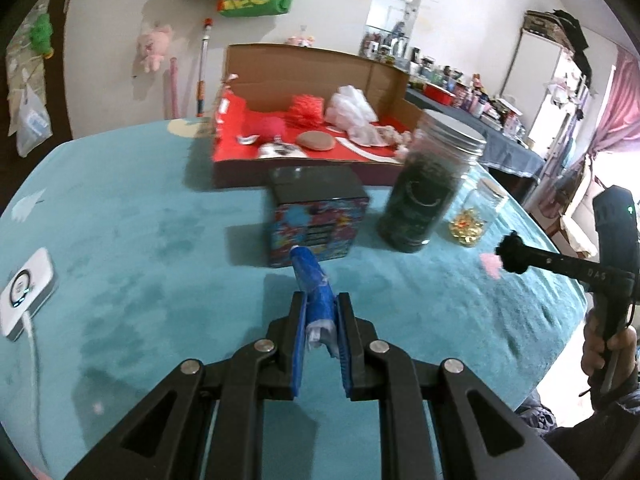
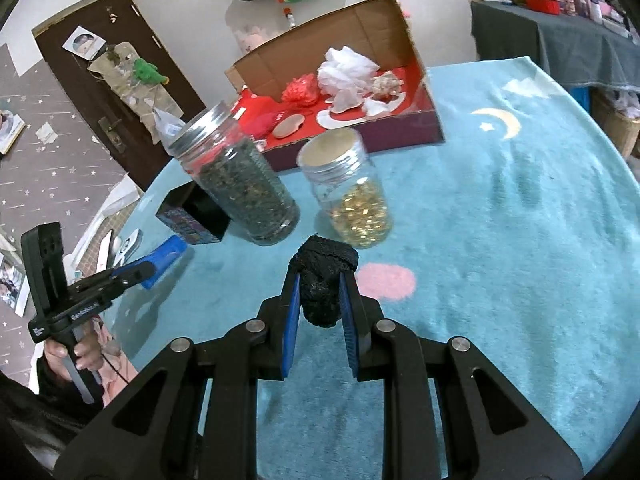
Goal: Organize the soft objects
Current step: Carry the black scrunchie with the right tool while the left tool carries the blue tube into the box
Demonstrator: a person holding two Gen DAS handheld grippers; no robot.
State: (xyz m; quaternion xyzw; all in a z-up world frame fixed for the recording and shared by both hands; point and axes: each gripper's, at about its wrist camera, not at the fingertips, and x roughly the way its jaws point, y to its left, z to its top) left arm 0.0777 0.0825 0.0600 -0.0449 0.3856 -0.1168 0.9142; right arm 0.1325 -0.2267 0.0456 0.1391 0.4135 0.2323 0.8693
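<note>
My left gripper [image 1: 321,308] is shut on a rolled blue cloth [image 1: 314,288] and holds it above the teal table cover. It also shows in the right wrist view [image 2: 160,258]. My right gripper [image 2: 320,288] is shut on a black knitted bundle [image 2: 325,276], seen in the left wrist view [image 1: 512,254] at the right. An open cardboard box with a red floor [image 1: 280,152] [image 2: 384,120] stands at the far side and holds a white mesh puff [image 2: 346,68], a red puff [image 2: 300,88] and other soft items.
A patterned tin [image 1: 316,216], a tall jar of dark leaves [image 1: 428,188] [image 2: 244,188] and a small jar of gold bits [image 2: 354,196] stand between the grippers and the box. A white device with a cable [image 1: 24,292] lies at the left edge.
</note>
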